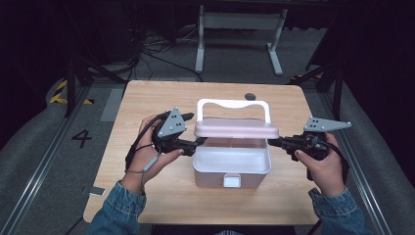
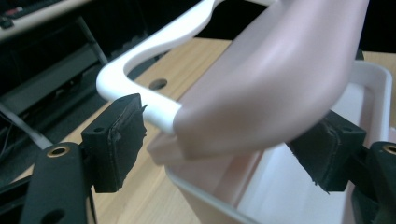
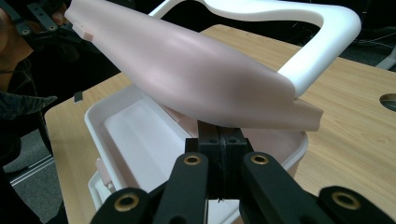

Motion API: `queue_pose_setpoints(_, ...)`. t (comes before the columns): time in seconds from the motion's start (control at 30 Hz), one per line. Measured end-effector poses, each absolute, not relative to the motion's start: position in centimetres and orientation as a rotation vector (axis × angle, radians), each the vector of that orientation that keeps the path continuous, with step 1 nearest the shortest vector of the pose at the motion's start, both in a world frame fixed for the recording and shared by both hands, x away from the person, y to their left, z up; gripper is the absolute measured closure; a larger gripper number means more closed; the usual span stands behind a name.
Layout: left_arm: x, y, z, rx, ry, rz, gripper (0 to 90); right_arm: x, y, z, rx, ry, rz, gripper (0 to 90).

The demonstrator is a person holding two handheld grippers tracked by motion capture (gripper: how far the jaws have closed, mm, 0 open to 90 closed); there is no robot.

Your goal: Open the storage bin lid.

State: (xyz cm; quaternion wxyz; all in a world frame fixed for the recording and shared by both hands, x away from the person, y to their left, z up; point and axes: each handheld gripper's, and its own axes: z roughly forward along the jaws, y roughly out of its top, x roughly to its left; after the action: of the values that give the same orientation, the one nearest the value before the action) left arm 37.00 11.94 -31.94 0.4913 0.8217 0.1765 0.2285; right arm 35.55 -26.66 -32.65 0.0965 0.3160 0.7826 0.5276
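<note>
The pink lid [image 1: 236, 128] is up, tilted over the white box [image 1: 232, 166] in the middle of the worktop [image 1: 147, 98], white carry handle [image 1: 234, 104] standing behind it, and a gripper sits at each end. The left gripper [image 2: 219, 154] has its jaws spread wide, pads either side of the lid's end with clear gaps, so it is not clamping anything. The right gripper [image 3: 219, 149] has its jaws pressed flat together, tucked under the lid's edge at the box rim; I see nothing between the pads, so it looks to be propping rather than pinching. That's the risk, in my judgement: the lid rests on a narrow closed tip, and a small slip sideways could let it drop shut onto the box, perhaps onto the left jaws. If the left closes late or off-centre it may push the smooth, curved lid rather than catch it, and the light box could skid on the wood. Hard to read: the hinge line is hidden behind the lid, the front latch [image 1: 232, 181] is small, and the exact contact under the lid is masked by the jaws themselves.
</note>
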Motion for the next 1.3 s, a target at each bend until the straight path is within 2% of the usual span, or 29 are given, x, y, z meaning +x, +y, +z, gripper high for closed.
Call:
queue_pose_setpoints(0.27,37.6,10.8,-32.4,1.987,0.424,0.525,26.1,35.6,-26.6,-32.7,0.937,2.322,1.567,90.0)
queue_pose_setpoints(0.47,37.9,10.6,-32.2,1.967,0.426,0.527,35.3,35.6,-26.6,-32.7,0.935,2.32,1.574,90.0)
queue_pose_setpoints(0.53,38.0,10.6,-32.2,1.965,0.415,0.527,42.2,35.6,-26.7,-32.7,0.935,2.314,1.58,89.8)
queue_pose_setpoints(0.6,38.1,10.5,-32.3,1.966,0.405,0.514,44.6,35.6,-26.7,-32.7,0.936,2.312,1.582,89.6)
queue_pose_setpoints(1.0,38.3,10.4,-32.4,1.952,0.413,0.561,51.3,35.5,-27.0,-32.5,0.946,2.303,1.591,81.7)
queue_pose_setpoints(1.3,39.0,10.6,-31.6,1.947,0.447,0.559,57.4,34.9,-28.8,-31.8,0.953,2.252,1.589,77.4)
